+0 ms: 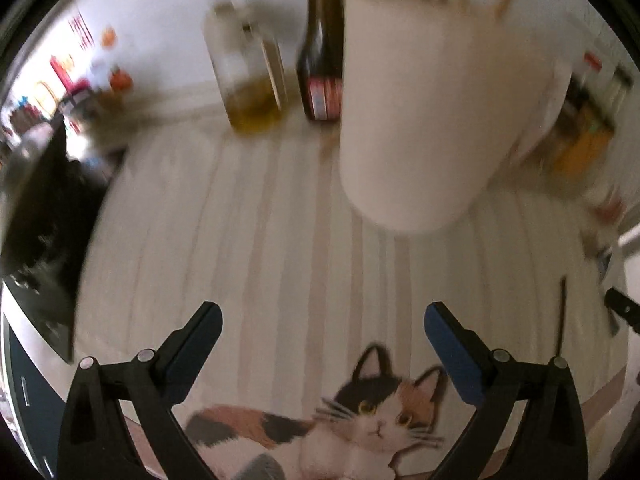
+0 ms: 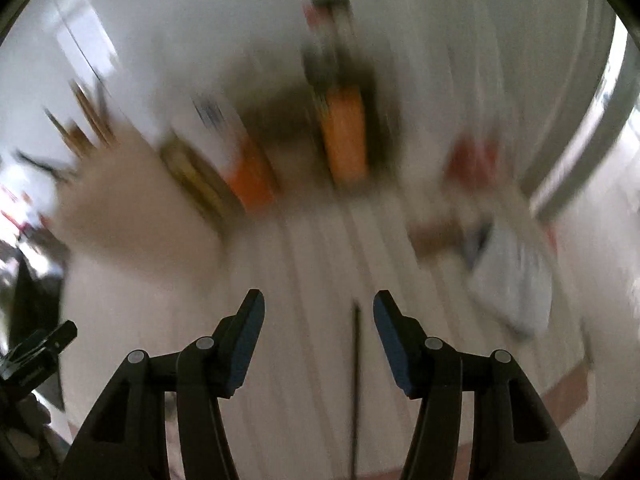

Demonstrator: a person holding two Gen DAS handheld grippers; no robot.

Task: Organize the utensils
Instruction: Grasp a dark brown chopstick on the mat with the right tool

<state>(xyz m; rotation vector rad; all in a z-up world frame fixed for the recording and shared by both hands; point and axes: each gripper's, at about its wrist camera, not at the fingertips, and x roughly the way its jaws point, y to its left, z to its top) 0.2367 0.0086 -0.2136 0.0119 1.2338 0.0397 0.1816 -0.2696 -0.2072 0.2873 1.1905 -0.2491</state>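
- Left wrist view: the left gripper point(image 1: 323, 320) points steeply down at a striped mat point(image 1: 248, 216) with a cat print point(image 1: 360, 420); its fingers point(image 1: 200, 334) stand wide with nothing between them.
- A white holder point(image 1: 420, 120) stands on the mat ahead and to the right, with blurred sticks and dark handles rising from its top.
- Left of the holder stand a dark bottle point(image 1: 322, 52) and a clear bottle point(image 1: 248, 76) with yellowish liquid at the bottom.
- A thin dark stick point(image 1: 561, 314) lies on the mat at the right, apart from the holder.
- Right wrist view, heavily blurred: the right gripper point(image 2: 319, 320) has its fingers point(image 2: 250, 332) partly apart, gripping nothing.
- The stick point(image 2: 355, 380) lies on the mat point(image 2: 304, 264) below the gap, nearer the right finger; whether it is touched I cannot tell.
- The holder point(image 2: 132, 208) shows at the left, and the left gripper's tip point(image 2: 44, 346) at the left edge.
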